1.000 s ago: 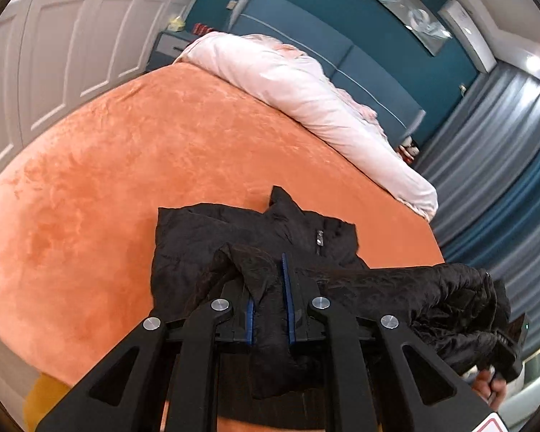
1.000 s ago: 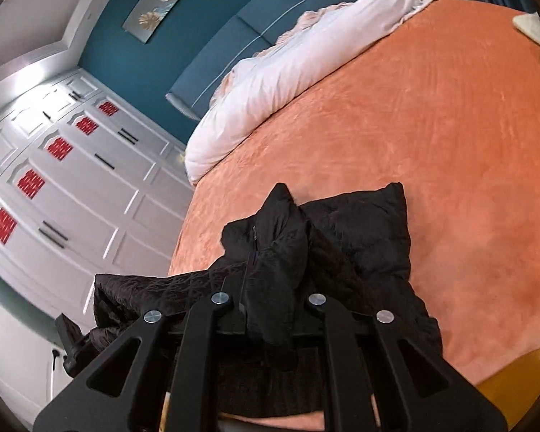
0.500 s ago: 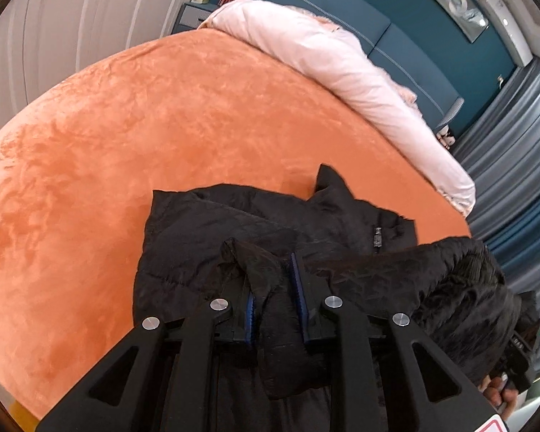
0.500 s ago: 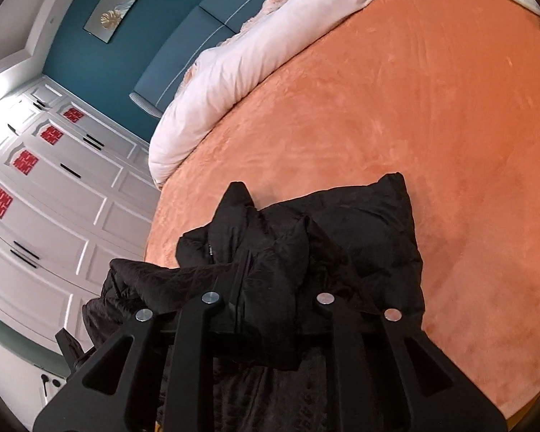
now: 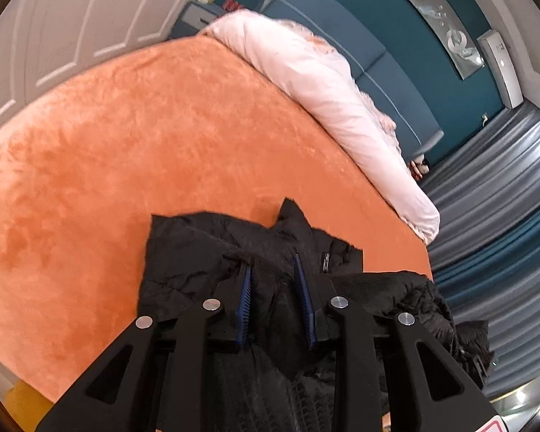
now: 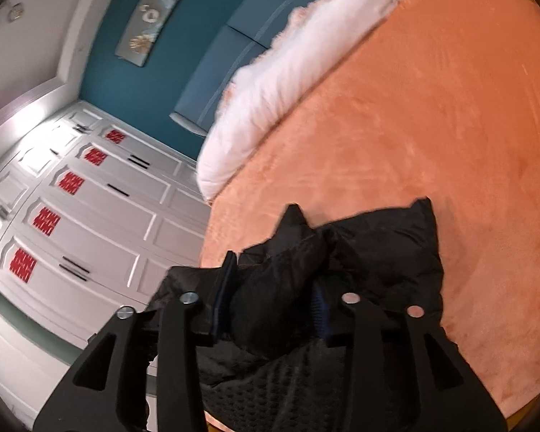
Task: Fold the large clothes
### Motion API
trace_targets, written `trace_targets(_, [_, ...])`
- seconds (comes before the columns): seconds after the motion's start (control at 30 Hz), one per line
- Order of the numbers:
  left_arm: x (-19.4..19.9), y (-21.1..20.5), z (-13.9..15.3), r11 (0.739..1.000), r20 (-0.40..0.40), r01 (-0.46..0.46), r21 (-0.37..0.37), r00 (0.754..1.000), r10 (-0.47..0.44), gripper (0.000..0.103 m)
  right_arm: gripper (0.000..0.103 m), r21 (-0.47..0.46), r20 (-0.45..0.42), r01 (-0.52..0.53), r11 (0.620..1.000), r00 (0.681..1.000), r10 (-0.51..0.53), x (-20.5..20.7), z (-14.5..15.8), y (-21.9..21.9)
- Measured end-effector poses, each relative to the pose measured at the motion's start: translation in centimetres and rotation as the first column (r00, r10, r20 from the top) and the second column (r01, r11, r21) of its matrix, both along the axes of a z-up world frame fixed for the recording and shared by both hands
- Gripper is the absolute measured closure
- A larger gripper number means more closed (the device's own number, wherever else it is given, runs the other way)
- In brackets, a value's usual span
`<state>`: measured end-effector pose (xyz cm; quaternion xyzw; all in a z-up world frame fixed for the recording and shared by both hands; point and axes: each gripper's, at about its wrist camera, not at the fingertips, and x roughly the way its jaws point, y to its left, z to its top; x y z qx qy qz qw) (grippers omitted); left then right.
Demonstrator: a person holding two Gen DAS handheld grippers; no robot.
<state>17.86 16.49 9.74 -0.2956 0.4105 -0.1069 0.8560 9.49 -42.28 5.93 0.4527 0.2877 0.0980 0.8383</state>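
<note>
A black quilted jacket (image 5: 205,252) lies bunched at the near edge of the orange bed (image 5: 133,151); it also shows in the right wrist view (image 6: 385,252). My left gripper (image 5: 273,270) has its jaws parted, with a fold of jacket fabric lying loosely between the blue pads (image 5: 244,295). My right gripper (image 6: 273,280) also stands with jaws spread wide, a thick lump of jacket between its fingers (image 6: 226,288). The jacket's lower part hangs off the bed edge under both grippers.
A rolled pale pink duvet (image 5: 327,86) lies along the far side of the bed against a teal headboard (image 5: 378,54). White wardrobe doors (image 6: 75,216) stand to one side. Grey-blue curtains (image 5: 496,187) hang on the other.
Both grippers' jaws have spread wider around the jacket fabric they were clamping. The fabric now sits loose between the fingers.
</note>
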Motion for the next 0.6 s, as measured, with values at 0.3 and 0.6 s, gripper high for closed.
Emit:
trace_targets(0.3, [-3.0, -2.0, 7.5, 0.957, 0.268, -0.116, 0.267, 0.963, 0.042, 0.053, 0.043, -0.091, 0.155, 0.076, 0.993, 0.986, -0.061, -2.5, 4.3, 1.5])
trace_targets(0.6, [0.7, -17.5, 3.0, 0.87, 0.176, 0.218, 0.442, 0.93, -0.322, 0.05, 0.055, -0.711, 0.024, -0.079, 0.698, 0.99, 0.137, 4.2, 6.4, 13.5])
